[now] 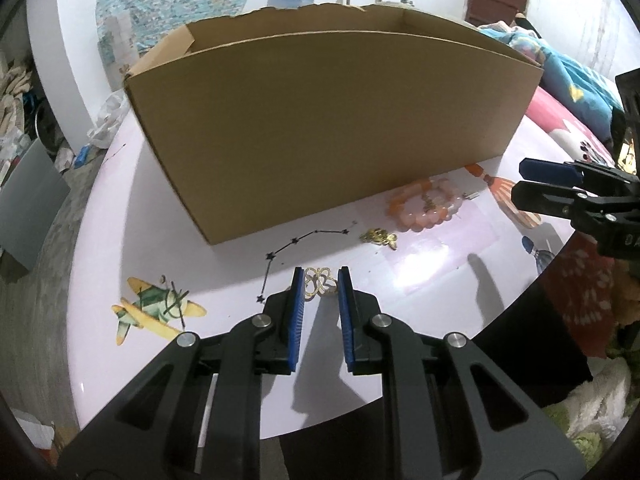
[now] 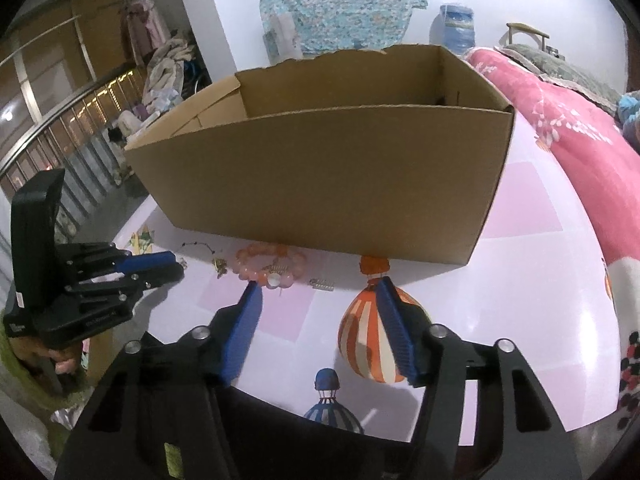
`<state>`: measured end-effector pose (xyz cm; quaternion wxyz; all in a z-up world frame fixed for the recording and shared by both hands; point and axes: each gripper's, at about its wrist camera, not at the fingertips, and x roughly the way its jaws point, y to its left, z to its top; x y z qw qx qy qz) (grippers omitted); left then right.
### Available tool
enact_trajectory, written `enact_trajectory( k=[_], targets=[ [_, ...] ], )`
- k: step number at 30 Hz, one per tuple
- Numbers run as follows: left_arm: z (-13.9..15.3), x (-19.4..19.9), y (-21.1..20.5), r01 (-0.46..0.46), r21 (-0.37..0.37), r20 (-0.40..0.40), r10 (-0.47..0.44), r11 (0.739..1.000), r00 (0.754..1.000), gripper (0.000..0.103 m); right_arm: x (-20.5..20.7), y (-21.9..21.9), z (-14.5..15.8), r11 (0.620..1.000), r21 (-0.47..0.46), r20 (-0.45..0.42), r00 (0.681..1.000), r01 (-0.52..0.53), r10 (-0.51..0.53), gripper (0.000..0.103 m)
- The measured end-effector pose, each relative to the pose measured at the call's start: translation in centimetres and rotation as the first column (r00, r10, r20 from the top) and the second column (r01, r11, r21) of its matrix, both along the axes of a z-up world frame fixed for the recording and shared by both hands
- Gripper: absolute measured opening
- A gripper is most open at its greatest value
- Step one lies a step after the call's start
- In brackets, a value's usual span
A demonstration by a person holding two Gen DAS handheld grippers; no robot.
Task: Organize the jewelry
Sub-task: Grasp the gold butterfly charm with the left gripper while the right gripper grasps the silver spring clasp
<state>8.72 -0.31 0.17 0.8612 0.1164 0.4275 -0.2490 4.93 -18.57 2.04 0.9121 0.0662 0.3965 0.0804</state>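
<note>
In the left wrist view my left gripper (image 1: 321,280) is shut on a gold openwork ornament (image 1: 320,283) lying on the white table (image 1: 420,280), its blue pads against both sides. Beyond it lie a black star chain (image 1: 296,242), a small gold charm (image 1: 378,237) and a pink-orange bead bracelet (image 1: 424,206). My right gripper (image 2: 318,290) hovers open over the table (image 2: 520,300) with nothing between its pads. Just past its tips lie a small silver clip (image 2: 322,285) and the bracelet (image 2: 272,266). An open cardboard box (image 2: 320,184) stands behind the jewelry.
The box (image 1: 320,120) fills the far half of the table. A bed with a pink blanket (image 2: 560,140) runs along the right side. The table's front edge is close under both grippers. Clothes and clutter (image 2: 164,68) stand at the far left.
</note>
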Motion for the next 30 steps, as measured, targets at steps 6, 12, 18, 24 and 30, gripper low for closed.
enact_trajectory(
  k=[6,12,18,24,30],
  targets=[
    [-0.2,0.4,0.1,-0.01,-0.005,-0.007,0.01,1.0,1.0,0.015,1.2,0.6,-0.7,0.999,-0.031,-0.041,0.999,0.011,-0.012,0.038],
    [-0.5,0.3,0.5,-0.011,-0.018,-0.004,0.011,1.0,1.0,0.016,2.2,1.4,-1.3,0.998,-0.06,-0.061,0.997,0.034,-0.038,0.028],
    [-0.6,0.4,1.2,-0.011,-0.033,-0.007,0.011,0.999,1.0,0.016,2.8,2.2,-2.1,0.993,-0.095,-0.077,0.994,0.069,-0.077,0.023],
    [-0.6,0.5,1.5,-0.01,-0.044,-0.008,0.01,0.999,1.0,0.016,2.8,3.5,-2.2,0.986,-0.148,-0.064,0.994,0.076,-0.087,0.023],
    [-0.7,0.5,1.7,-0.01,-0.049,-0.008,0.01,0.999,1.0,0.015,2.8,4.2,-2.1,0.987,-0.143,-0.066,0.994,0.077,-0.087,0.015]
  ],
)
